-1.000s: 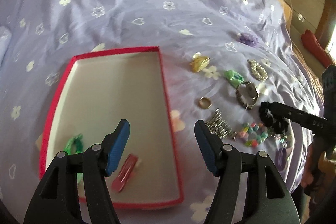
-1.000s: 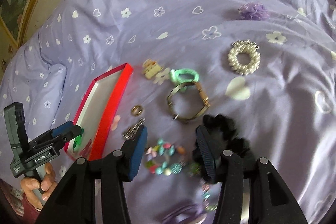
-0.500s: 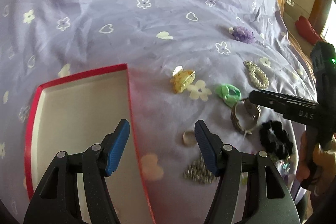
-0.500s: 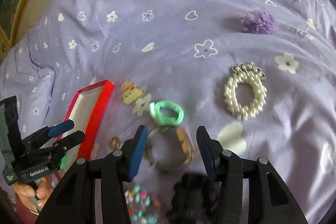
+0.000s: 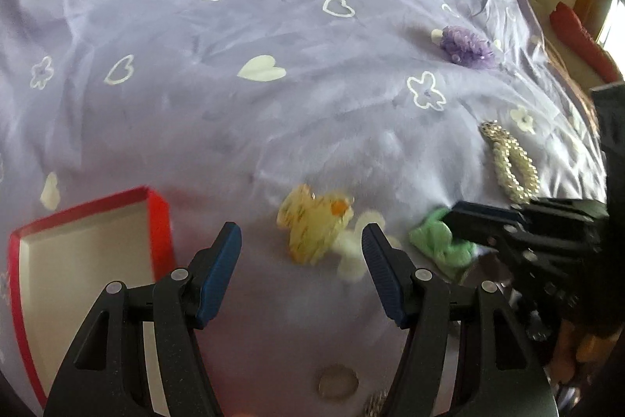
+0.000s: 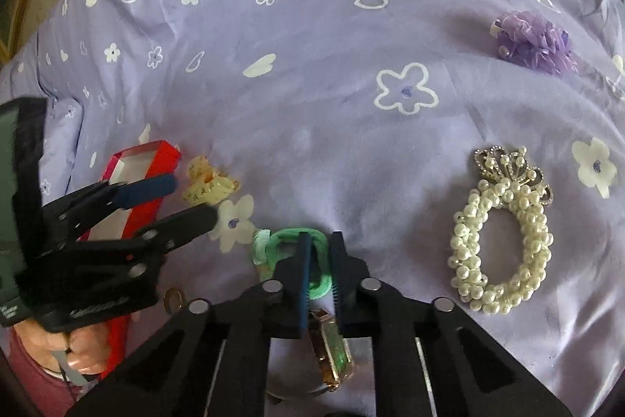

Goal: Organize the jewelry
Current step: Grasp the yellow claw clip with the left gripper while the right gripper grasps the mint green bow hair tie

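Right wrist view, bed [image 6: 312,85]: lilac sheet carrying everything.
Red box [image 6: 133,190]: lies to my left, beyond my left hand-held gripper [image 5: 300,253], which gapes empty.
Right hand-held gripper [image 6: 318,260]: pinched nearly closed on green hair tie [image 6: 273,245].

- Soft daylight is spreading evenly over the lilac bedsheet [image 5: 242,127], leaving only faint shadows in its creases.
- In the left wrist view a bright window strip [image 5: 611,18] is glaring at the far right edge.
- Motion blur is smearing the yellow hair clip [image 5: 312,227] and the red box [image 5: 160,229] in that view.
- In the right wrist view the pearl bracelet [image 6: 504,233] is showing sharp.
- Fisheye distortion is bending both views, and dark vignetting is closing in on the corners.
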`<control>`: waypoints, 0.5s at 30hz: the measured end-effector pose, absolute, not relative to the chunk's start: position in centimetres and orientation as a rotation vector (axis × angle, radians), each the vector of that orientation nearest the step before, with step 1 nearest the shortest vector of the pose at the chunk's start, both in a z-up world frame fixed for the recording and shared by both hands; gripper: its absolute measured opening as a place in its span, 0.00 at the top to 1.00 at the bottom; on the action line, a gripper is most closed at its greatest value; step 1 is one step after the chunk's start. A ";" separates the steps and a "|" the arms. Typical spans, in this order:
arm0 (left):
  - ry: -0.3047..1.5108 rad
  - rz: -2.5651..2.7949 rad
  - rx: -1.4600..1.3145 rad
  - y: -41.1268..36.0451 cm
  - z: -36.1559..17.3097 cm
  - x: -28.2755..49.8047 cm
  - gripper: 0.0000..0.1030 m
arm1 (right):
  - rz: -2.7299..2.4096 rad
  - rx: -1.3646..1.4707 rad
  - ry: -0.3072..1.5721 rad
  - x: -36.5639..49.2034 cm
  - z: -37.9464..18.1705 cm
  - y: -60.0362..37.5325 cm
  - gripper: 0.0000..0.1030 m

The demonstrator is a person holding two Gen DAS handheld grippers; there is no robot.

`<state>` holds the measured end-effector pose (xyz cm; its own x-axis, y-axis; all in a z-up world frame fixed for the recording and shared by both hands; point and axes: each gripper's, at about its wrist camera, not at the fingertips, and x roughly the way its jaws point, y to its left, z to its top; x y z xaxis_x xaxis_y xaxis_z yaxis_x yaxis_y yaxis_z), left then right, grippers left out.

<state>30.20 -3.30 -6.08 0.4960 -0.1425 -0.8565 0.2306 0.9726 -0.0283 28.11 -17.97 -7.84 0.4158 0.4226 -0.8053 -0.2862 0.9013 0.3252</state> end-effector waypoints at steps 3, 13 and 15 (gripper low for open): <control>1.043 -0.242 0.093 -3.5 -6.3 30.7 0.67 | 0.442 0.189 1.026 27.6 -7.7 -18.8 0.95; 0.986 -0.262 0.048 -3.0 -4.2 27.9 0.67 | 0.459 0.294 0.927 26.0 -4.6 -20.0 0.95; 0.976 -0.262 0.029 -2.5 -3.7 26.7 0.67 | 0.471 0.295 0.922 25.4 -4.2 -19.7 0.95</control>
